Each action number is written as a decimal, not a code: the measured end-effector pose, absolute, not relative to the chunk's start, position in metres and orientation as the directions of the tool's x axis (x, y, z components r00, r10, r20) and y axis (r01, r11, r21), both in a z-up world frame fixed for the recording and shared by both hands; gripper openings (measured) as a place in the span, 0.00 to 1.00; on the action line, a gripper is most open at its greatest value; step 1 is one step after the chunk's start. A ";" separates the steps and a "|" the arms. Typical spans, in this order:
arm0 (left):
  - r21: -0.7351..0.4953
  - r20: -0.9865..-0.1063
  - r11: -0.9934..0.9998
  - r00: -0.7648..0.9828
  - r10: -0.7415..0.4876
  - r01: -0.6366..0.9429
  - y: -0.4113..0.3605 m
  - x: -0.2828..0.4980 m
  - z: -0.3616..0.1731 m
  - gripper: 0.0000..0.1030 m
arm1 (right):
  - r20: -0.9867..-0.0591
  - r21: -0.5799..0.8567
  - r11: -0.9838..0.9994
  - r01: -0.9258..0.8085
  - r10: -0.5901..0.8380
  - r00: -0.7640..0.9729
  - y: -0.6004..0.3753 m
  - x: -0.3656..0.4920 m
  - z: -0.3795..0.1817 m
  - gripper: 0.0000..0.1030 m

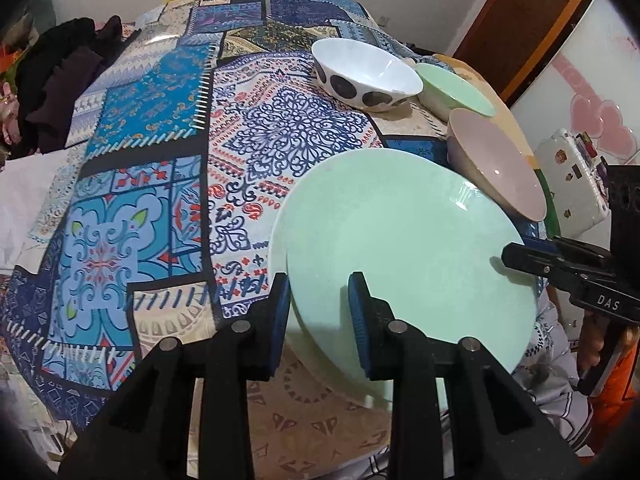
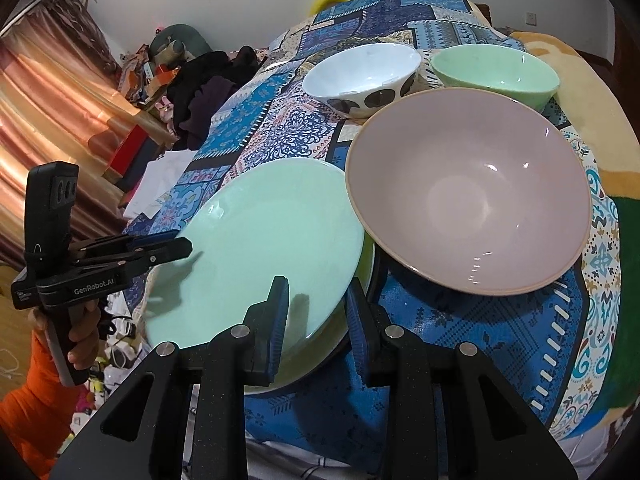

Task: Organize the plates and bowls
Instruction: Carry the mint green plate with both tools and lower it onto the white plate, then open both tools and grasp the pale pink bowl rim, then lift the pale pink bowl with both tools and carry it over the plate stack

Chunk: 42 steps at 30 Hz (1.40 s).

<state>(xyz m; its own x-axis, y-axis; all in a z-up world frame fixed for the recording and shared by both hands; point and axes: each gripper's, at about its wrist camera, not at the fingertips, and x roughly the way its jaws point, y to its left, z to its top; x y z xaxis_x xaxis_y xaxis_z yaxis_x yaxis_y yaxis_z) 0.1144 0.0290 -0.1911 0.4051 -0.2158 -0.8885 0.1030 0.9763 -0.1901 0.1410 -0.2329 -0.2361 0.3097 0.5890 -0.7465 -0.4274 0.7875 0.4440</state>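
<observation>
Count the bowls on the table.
3: a pink bowl nearest, right of the green plate; a white spotted bowl behind it; a green bowl at the far right. None seems hidden.

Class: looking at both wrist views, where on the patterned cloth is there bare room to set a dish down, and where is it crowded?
Free: the broad stretch of patterned cloth left of the green plate and the spotted white bowl, up to the dark clothes. Crowded: the right side, where the pink bowl, green bowl and spotted bowl cluster beside the plate.
</observation>
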 end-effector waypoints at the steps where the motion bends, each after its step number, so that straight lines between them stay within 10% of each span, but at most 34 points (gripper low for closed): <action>1: -0.170 -0.890 0.981 0.412 -0.195 0.098 0.029 0.114 -0.190 0.29 | -0.748 0.448 0.786 -0.426 0.591 0.303 -0.232 0.141 -0.236 0.26; 13: -0.168 -0.867 0.983 0.463 -0.186 0.078 0.030 0.111 -0.166 0.30 | -0.741 0.383 0.807 -0.449 0.559 0.373 -0.245 0.132 -0.222 0.28; 25: -0.188 -0.789 0.964 0.555 -0.264 0.190 -0.034 0.155 -0.126 0.63 | -0.672 0.287 0.883 -0.371 0.462 0.579 -0.298 0.144 -0.184 0.39; 42: -0.172 -0.866 0.949 0.419 -0.274 0.265 -0.112 0.230 -0.191 0.67 | -0.719 0.397 0.906 -0.149 0.408 0.563 -0.349 0.187 -0.236 0.47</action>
